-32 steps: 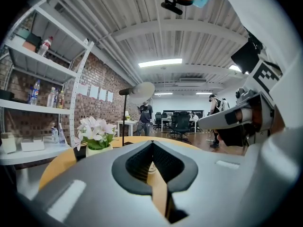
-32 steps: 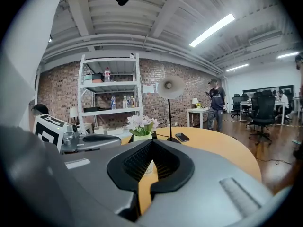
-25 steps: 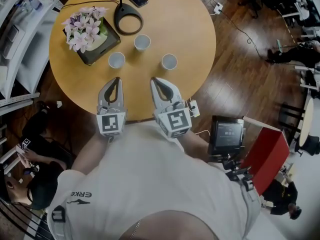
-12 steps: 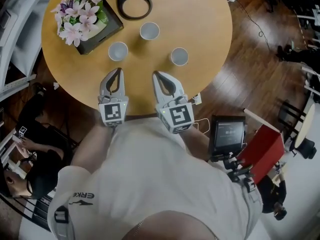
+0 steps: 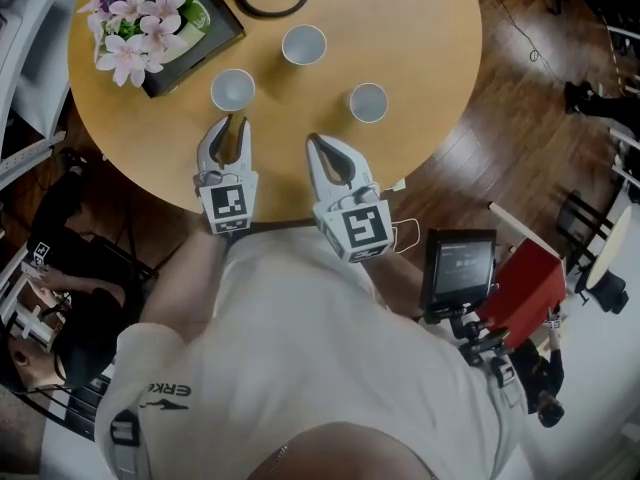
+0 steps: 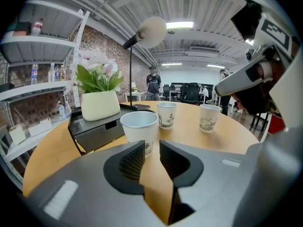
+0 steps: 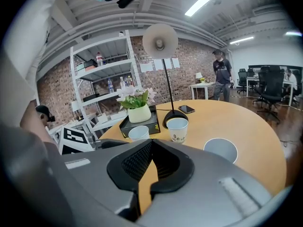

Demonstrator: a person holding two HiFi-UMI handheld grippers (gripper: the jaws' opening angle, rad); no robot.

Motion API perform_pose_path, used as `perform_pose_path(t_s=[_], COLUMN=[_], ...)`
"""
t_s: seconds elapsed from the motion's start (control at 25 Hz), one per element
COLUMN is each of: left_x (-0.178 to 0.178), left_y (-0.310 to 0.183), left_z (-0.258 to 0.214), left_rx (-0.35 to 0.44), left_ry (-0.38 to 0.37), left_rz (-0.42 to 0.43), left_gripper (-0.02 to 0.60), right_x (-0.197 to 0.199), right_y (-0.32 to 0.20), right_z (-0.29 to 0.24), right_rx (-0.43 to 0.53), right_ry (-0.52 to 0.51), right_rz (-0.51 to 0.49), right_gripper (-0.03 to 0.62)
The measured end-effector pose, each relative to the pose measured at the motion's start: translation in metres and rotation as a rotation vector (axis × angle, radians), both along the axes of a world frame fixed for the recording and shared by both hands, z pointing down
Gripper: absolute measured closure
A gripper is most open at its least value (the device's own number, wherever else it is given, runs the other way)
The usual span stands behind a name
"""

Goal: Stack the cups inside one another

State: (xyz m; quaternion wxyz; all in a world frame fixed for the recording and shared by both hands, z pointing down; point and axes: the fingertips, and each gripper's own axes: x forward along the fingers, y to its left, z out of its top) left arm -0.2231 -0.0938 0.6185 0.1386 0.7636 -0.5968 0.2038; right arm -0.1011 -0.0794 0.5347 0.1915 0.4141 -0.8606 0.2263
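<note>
just beyond left tongs [image 5: 232, 121], a cup [image 5: 232, 89]

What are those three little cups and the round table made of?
Left cup, middle cup and right cup: probably paper, matte white, thin walls with rolled rims and small printed pictures. Table: wood or wood-look laminate, smooth honey-yellow with a soft sheen; cannot tell which.

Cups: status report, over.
Left gripper fingers just opening, nothing between them; right gripper shut, empty. Left cup, middle cup, right cup apart on table, none stacked. Nothing in the way.
</note>
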Motion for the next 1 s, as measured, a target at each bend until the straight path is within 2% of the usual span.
perform_pose_path(t_s=[0.28,0.48,0.76,0.84,1.0], left_x=[0.0,-0.007,-0.005,-0.005,-0.006], left_y=[-0.015,-0.036,-0.057,-0.059,-0.06], left_z=[0.01,0.019,0.025,0.025,0.024], left_rx=[-0.017,-0.032,-0.04,-0.038,-0.035], left_ry=[-0.047,-0.069,-0.084,-0.084,-0.082], left_rz=[-0.005,-0.018,-0.001,-0.004,-0.005], left_gripper=[0.299,0.225,0.218,0.261,0.264], right_x=[0.004,0.002,0.004,0.006,0.007], right_y=[-0.005,-0.005,-0.011,-0.014,-0.016], right_z=[0.006,0.01,0.011,0.008,0.007], right_rx=[-0.017,-0.019,-0.029,-0.035,-0.021], right_ry=[0.005,-0.008,0.002,0.013,-0.002], right_rz=[0.009,-0.001,0.008,0.011,0.026], right_gripper=[0.58,0.58,0.58,0.58,0.58])
